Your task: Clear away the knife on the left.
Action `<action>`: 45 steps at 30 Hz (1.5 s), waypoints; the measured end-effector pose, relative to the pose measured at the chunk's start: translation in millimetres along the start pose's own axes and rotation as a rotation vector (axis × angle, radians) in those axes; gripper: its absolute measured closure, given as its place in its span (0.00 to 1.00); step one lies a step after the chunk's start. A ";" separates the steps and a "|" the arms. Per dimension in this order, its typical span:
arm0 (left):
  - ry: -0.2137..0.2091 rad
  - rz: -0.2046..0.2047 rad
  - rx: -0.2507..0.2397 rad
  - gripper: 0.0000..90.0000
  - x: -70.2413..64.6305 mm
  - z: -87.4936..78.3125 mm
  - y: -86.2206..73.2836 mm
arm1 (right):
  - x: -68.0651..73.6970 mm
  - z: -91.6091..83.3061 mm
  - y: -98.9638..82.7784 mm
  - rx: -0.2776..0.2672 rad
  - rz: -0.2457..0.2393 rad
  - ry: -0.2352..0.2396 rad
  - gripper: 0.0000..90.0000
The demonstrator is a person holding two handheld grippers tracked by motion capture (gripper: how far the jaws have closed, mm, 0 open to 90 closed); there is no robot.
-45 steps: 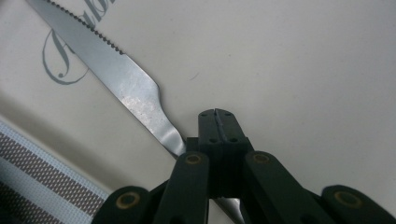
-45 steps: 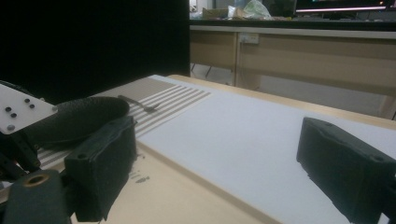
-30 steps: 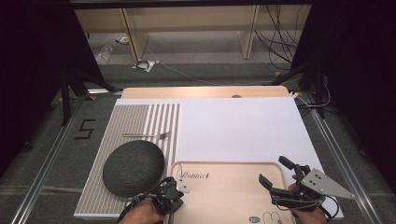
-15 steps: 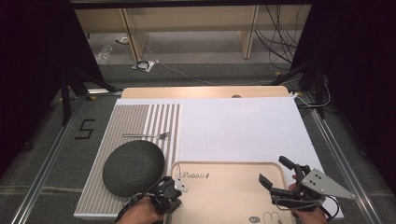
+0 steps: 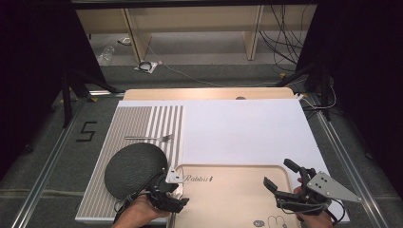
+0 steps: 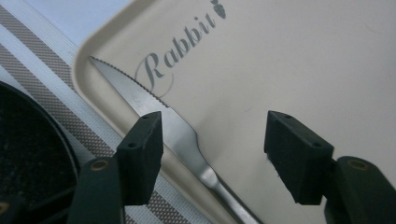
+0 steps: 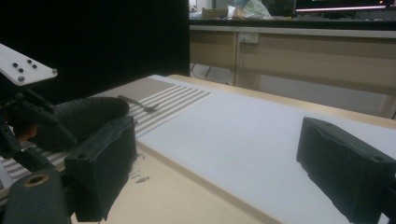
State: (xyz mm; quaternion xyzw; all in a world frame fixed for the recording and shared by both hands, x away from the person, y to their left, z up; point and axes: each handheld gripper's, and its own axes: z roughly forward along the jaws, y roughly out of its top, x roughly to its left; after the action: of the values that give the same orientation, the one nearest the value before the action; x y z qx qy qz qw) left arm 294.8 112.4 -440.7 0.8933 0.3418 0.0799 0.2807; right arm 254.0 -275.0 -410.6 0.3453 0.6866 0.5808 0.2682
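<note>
The left gripper [image 6: 212,154] has just been opening; its jaws stand apart over the knife [image 6: 163,123], which lies free along the beige tray's [image 6: 289,70] left rim. The right gripper [image 5: 281,181], jaws apart and empty, hovers over the tray's right side. Farther off, a dark plate [image 5: 133,168] and fork [image 5: 149,138] rest on the striped mat [image 5: 142,121].
</note>
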 end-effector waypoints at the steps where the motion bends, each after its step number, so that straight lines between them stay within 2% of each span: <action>1: -0.003 -0.007 -0.011 0.38 1.2 -1.2 0.2 | 0.0 0.0 0.0 0.001 0.001 -0.001 0.14; 7: -0.001 -0.046 -0.049 0.30 8.3 -9.4 2.0 | 0.1 0.0 0.2 0.000 -0.001 0.000 0.14; 11: 0.019 -0.057 -0.068 0.25 13.0 -15.1 2.5 | -0.4 -0.4 0.3 0.004 -0.001 -0.003 0.14; 18: 0.052 -0.085 -0.102 0.25 23.9 -26.6 2.0 | -0.3 -0.2 0.1 0.002 0.000 -0.001 0.14; 45: 0.111 -0.161 -0.158 0.22 55.2 -51.0 -0.4 | -1.3 -0.4 -0.6 -0.004 -0.004 0.002 0.14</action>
State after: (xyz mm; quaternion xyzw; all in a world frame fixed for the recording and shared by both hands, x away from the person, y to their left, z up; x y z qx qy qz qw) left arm 319.1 171.6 -401.4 0.8322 0.4202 0.1332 0.3363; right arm 254.4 -276.3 -411.1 0.3429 0.6863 0.5821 0.2695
